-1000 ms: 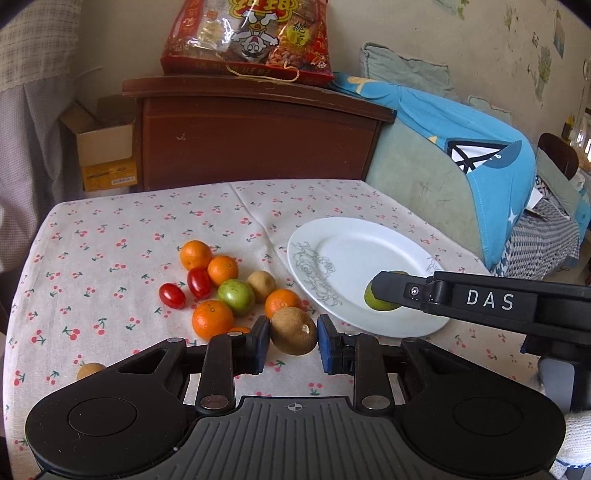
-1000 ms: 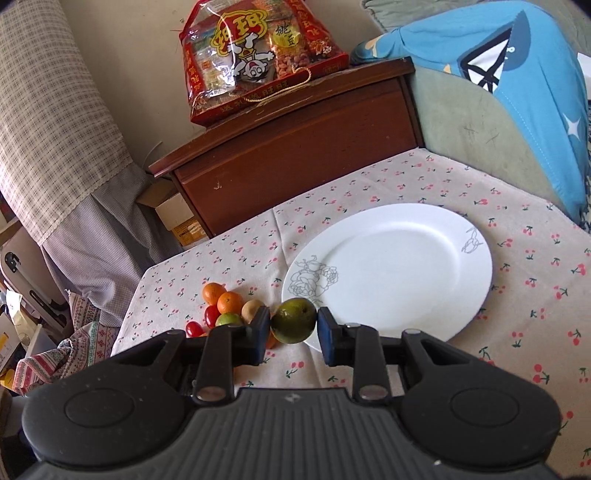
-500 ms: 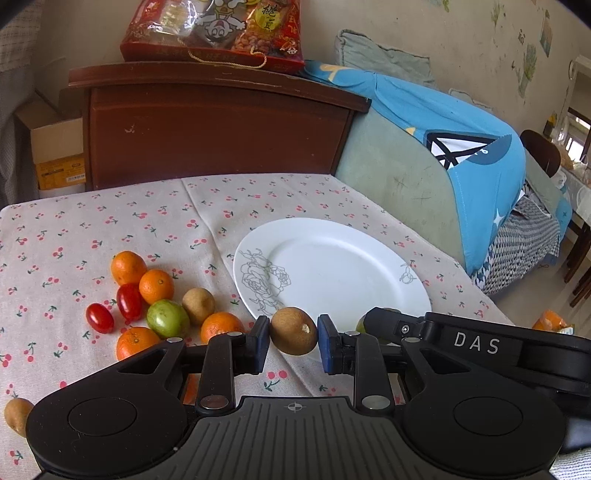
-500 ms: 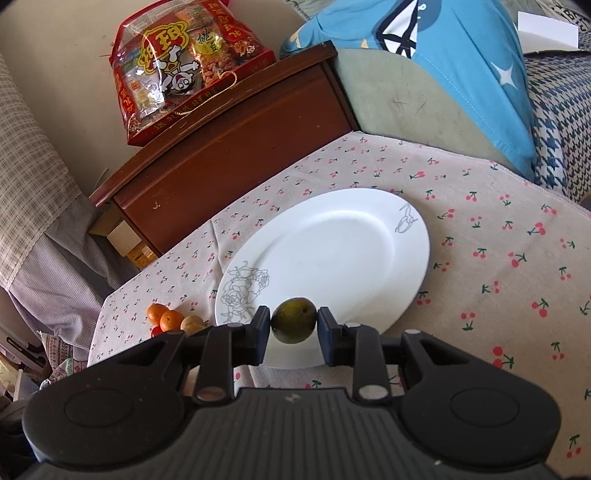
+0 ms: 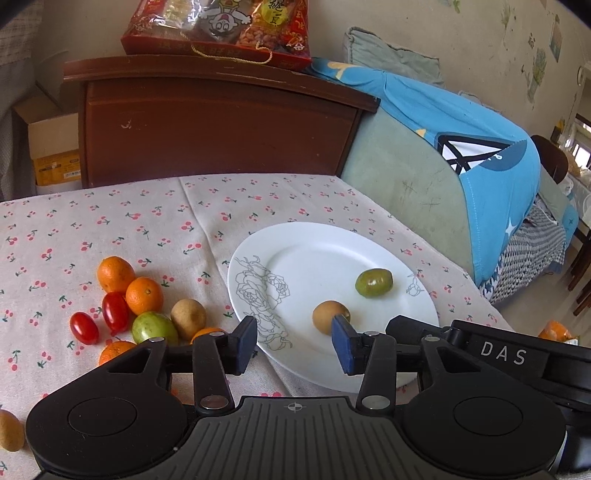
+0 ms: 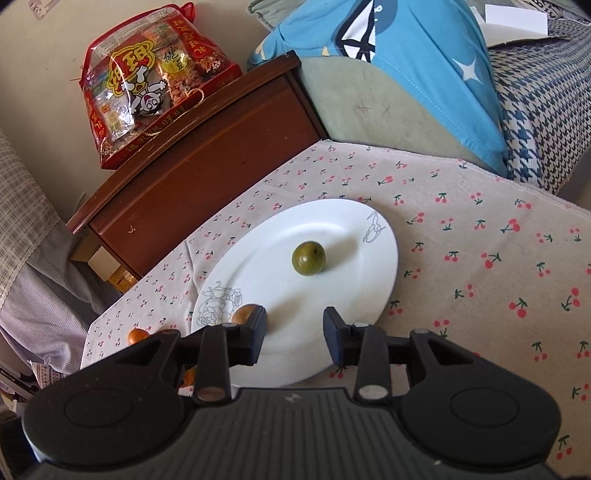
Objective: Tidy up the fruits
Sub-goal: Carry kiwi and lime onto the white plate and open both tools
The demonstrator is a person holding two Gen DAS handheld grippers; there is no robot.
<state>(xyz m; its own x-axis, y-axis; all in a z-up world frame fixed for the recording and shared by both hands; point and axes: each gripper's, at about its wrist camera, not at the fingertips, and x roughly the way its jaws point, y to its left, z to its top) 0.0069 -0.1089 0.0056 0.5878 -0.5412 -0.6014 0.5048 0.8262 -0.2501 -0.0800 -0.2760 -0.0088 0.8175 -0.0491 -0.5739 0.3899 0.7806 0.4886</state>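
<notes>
A white plate (image 5: 317, 254) with a rose drawing lies on the cherry-print tablecloth; it also shows in the right wrist view (image 6: 258, 266). A brown kiwi (image 5: 328, 316) and a green fruit (image 5: 373, 282) lie on it, free of any grip. The green fruit (image 6: 308, 257) and the kiwi (image 6: 243, 314) also show in the right wrist view. My left gripper (image 5: 293, 345) is open above the plate's near rim. My right gripper (image 6: 294, 334) is open over the plate, and its body (image 5: 502, 356) shows beside the left one.
A cluster of fruit lies left of the plate: oranges (image 5: 144, 295), red cherry tomatoes (image 5: 115, 313), a green tomato (image 5: 153, 328), another kiwi (image 5: 188, 314). A small brown fruit (image 5: 9, 430) sits at the near left. A wooden cabinet (image 5: 214, 125) with a snack bag (image 5: 221, 26) stands behind.
Both grippers opened and let go. The kiwi left my left gripper and the green fruit left my right gripper; both now lie on the plate.
</notes>
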